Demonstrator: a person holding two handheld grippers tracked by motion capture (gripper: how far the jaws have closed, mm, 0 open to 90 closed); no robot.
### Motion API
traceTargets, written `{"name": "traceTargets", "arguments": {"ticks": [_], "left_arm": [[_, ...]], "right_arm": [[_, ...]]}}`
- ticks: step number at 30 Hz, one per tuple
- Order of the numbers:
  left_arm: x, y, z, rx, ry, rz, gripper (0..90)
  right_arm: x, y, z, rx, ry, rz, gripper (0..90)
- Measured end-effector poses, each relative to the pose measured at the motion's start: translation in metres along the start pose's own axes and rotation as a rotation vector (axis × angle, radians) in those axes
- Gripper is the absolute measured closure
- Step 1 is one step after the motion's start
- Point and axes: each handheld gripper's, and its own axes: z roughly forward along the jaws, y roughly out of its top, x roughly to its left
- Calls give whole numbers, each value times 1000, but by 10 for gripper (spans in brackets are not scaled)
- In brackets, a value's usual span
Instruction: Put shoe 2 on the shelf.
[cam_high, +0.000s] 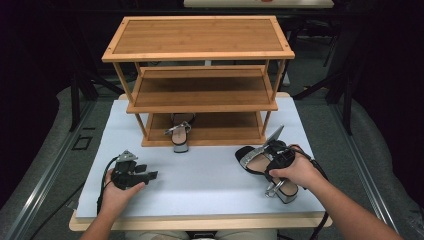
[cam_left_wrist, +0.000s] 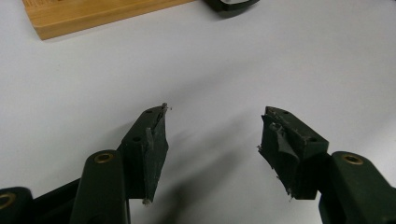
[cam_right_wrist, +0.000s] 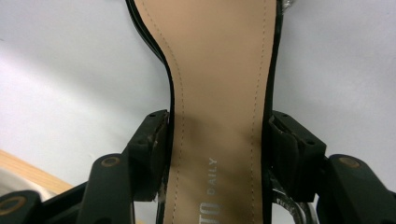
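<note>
A black sandal (cam_high: 251, 159) with a tan insole (cam_right_wrist: 219, 70), silver strap and block heel lies on the white tabletop (cam_high: 205, 175) at the right. My right gripper (cam_high: 267, 161) reaches over it from the heel end. In the right gripper view its jaws (cam_right_wrist: 219, 135) stand on either side of the sandal's narrow waist, and both pads touch the sole's edges. A matching sandal (cam_high: 180, 136) stands on the bottom shelf of the wooden shoe rack (cam_high: 200, 52), its heel over the front edge. My left gripper (cam_high: 149, 174) rests at the left, open (cam_left_wrist: 212, 135), with nothing between its fingers.
The three-tier bamboo rack fills the back of the table; its top and middle shelves (cam_high: 202, 92) are bare. The rack's base board (cam_left_wrist: 84, 16) and a black sandal tip (cam_left_wrist: 231, 3) lie ahead of the left gripper. Metal frame legs (cam_high: 75, 100) flank the table.
</note>
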Motion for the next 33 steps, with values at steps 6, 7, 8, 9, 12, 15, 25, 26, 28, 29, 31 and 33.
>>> {"name": "traceTargets", "arguments": {"ticks": [6, 7, 8, 9, 12, 15, 25, 26, 28, 29, 31, 33], "left_arm": [[0, 0, 0, 0, 0, 1, 405], [0, 0, 0, -1, 1, -2, 405], [0, 0, 0, -2, 2, -2, 405], [0, 0, 0, -2, 1, 0, 405], [0, 0, 0, -2, 0, -1, 404], [0, 0, 0, -2, 0, -2, 405], [1, 0, 0, 4, -2, 2, 404], [0, 0, 0, 3, -3, 2, 405], [0, 0, 0, -1, -3, -1, 404], [1, 0, 0, -2, -3, 0, 405], [1, 0, -1, -2, -4, 1, 405], [2, -1, -1, -3, -4, 1, 404]], "right_arm": [[3, -3, -6, -33, 15, 0, 421], [4, -3, -6, -37, 20, 0, 422], [4, -3, -7, -40, 22, 0, 422], [5, -3, -9, -43, 28, -1, 423], [8, -3, -15, -70, 38, -13, 424], [11, -1, -20, -91, 31, -17, 424], [28, 27, -36, -160, 48, -21, 424], [30, 32, -35, -166, 53, -16, 424], [35, 42, -31, -167, 51, -12, 424], [36, 46, -29, -169, 51, -11, 424], [39, 57, -24, -171, 49, -4, 424], [43, 68, -17, -175, 54, 14, 424]]}}
